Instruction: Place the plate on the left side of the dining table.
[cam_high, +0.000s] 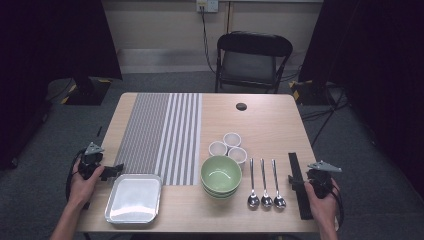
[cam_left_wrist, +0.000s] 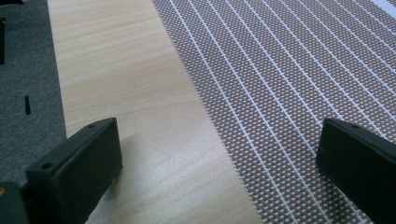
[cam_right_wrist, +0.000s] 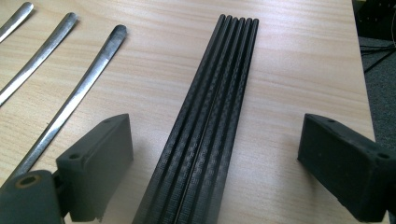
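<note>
The right gripper (cam_right_wrist: 215, 158) stood with jaws wide apart, gripping nothing, straddling the bundle of black chopsticks (cam_right_wrist: 205, 126) lying on the table (cam_right_wrist: 289, 70); the bundle's near end was cut off below the jaws. Beyond its left jaw lay three spoons (cam_right_wrist: 70, 107), their bowls visible in the high view. The left gripper (cam_left_wrist: 219, 163) gaped over the placemat's (cam_left_wrist: 289, 84) edge.

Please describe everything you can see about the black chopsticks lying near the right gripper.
The black chopsticks lie flat on the wooden table, packed side by side in one tight straight bundle. About six show; they look matte, with a fine textured pattern toward the near end and smooth, rounded far tips. They rest right of the three spoons, near the table's right edge. The right gripper straddles them with its fingers wide open, not touching them.
</note>
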